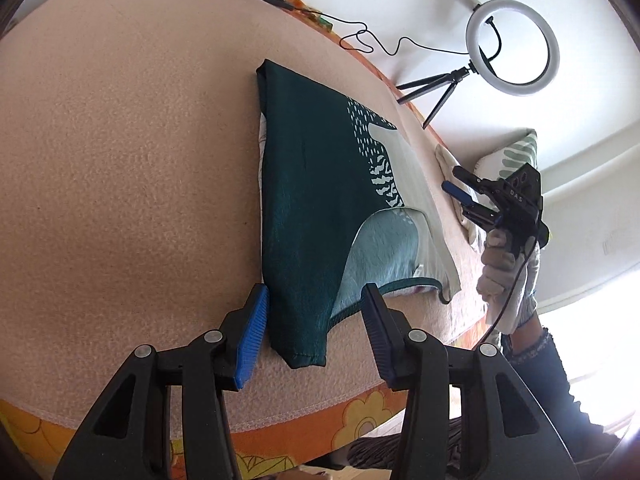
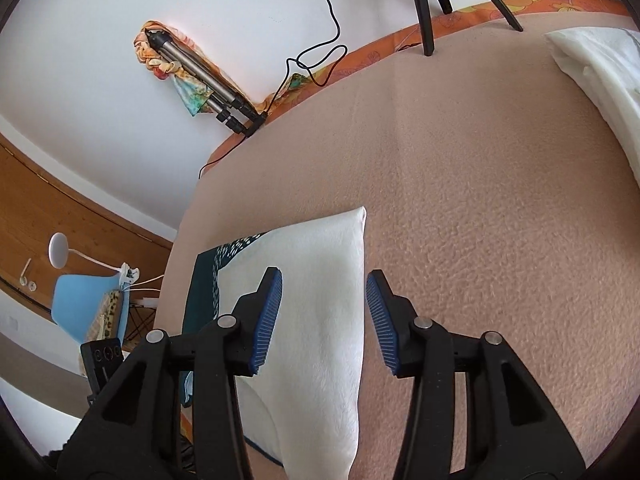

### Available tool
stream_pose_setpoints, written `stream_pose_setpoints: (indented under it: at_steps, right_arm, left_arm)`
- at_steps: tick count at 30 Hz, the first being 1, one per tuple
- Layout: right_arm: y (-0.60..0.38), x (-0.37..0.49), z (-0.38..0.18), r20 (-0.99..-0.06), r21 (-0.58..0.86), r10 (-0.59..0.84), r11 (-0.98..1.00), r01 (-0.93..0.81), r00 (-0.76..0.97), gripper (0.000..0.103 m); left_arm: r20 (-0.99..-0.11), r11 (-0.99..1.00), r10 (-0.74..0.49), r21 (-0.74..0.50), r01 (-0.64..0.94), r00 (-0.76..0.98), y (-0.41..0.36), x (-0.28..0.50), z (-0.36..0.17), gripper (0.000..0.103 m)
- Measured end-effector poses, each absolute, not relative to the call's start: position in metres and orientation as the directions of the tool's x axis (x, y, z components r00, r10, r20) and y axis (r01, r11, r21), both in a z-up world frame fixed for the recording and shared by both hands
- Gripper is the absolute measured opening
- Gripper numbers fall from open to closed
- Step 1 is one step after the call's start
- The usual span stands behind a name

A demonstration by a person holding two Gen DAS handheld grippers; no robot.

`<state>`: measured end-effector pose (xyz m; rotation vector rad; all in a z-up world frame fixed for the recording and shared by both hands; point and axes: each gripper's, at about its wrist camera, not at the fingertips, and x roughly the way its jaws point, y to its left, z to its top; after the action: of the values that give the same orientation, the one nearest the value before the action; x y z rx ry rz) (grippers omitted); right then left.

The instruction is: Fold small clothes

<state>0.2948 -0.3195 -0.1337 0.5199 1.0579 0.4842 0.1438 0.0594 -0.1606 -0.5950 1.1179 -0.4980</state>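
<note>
Surface: bed under a peach-pink fleece blanket (image 1: pixel 120 180), nubbly pile, stitched hem over an orange floral sheet (image 1: pixel 360 412).
Garment: small dark-teal woven garment with pale mint and white printed panels (image 1: pixel 308 208), folded flat into a rough rectangle, lying on the blanket; teal piping along its near edge, one narrow hemmed corner pointing toward the blanket hem.
Left hand-held gripper (image 1: pixel 316 336): black frame, ribbed blue pads; released, jaws apart, astride the garment's near corner with no pad pressing the cloth.
Right hand-held gripper (image 2: pixel 324 320): same build; released, jaws apart above the garment's white, finely textured side (image 2: pixel 320 300), gripping nothing. In the left wrist view it sits beyond the garment's far side, held by a person's light-gloved hand (image 1: pixel 504 268).
Beyond garment: white ring light on a black tripod (image 1: pixel 512 48), on the blanket near the wall.
Beside garment, right wrist view: white folded cloth (image 2: pixel 596 72), well apart from it.
</note>
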Motion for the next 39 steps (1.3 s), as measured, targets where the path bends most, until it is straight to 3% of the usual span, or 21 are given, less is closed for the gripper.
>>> stream_pose_setpoints:
  at_steps: [7, 10, 26, 30, 31, 32, 34, 35, 39]
  right_arm:
    - [-0.315, 0.338, -0.157, -0.682, 0.641, 0.645, 0.754, -0.142, 0.344, 0.047]
    - [-0.313, 0.347, -0.170, -0.660, 0.681, 0.684, 0.719, -0.138, 0.311, 0.051]
    - [-0.298, 0.351, -0.176, -0.617, 0.709, 0.746, 0.665, -0.234, 0.251, 0.052]
    - [-0.284, 0.351, -0.177, -0.596, 0.723, 0.761, 0.647, -0.242, 0.255, 0.052]
    - [-0.280, 0.351, -0.176, -0.603, 0.714, 0.754, 0.656, -0.246, 0.261, 0.051]
    - [-0.276, 0.351, -0.176, -0.610, 0.707, 0.748, 0.663, -0.245, 0.262, 0.046]
    - [-0.268, 0.350, -0.177, -0.638, 0.686, 0.727, 0.687, -0.240, 0.254, 0.026]
    - [-0.265, 0.350, -0.178, -0.660, 0.666, 0.708, 0.706, -0.239, 0.252, 0.011]
    - [-0.259, 0.344, -0.167, -0.694, 0.604, 0.655, 0.755, -0.255, 0.297, 0.006]
  left_arm:
    - [-0.644, 0.706, -0.676, -0.706, 0.063, 0.358, 0.059, 0.150, -0.166, 0.046]
    - [-0.637, 0.701, -0.683, -0.709, 0.076, 0.357, 0.055, 0.153, -0.167, 0.046]
    - [-0.613, 0.668, -0.718, -0.740, 0.079, 0.331, 0.049, 0.159, -0.166, 0.046]
    - [-0.635, 0.690, -0.709, -0.714, 0.118, 0.307, 0.031, 0.167, -0.165, 0.034]
    - [-0.642, 0.694, -0.706, -0.711, 0.112, 0.299, 0.027, 0.169, -0.168, 0.020]
    - [-0.651, 0.700, -0.701, -0.707, 0.103, 0.291, 0.025, 0.170, -0.170, 0.011]
    - [-0.665, 0.716, -0.685, -0.690, 0.107, 0.296, 0.022, 0.171, -0.169, 0.008]
    - [-0.677, 0.731, -0.670, -0.672, 0.116, 0.304, 0.020, 0.170, -0.166, 0.007]
    - [-0.702, 0.773, -0.624, -0.620, 0.137, 0.343, 0.017, 0.162, -0.158, 0.006]
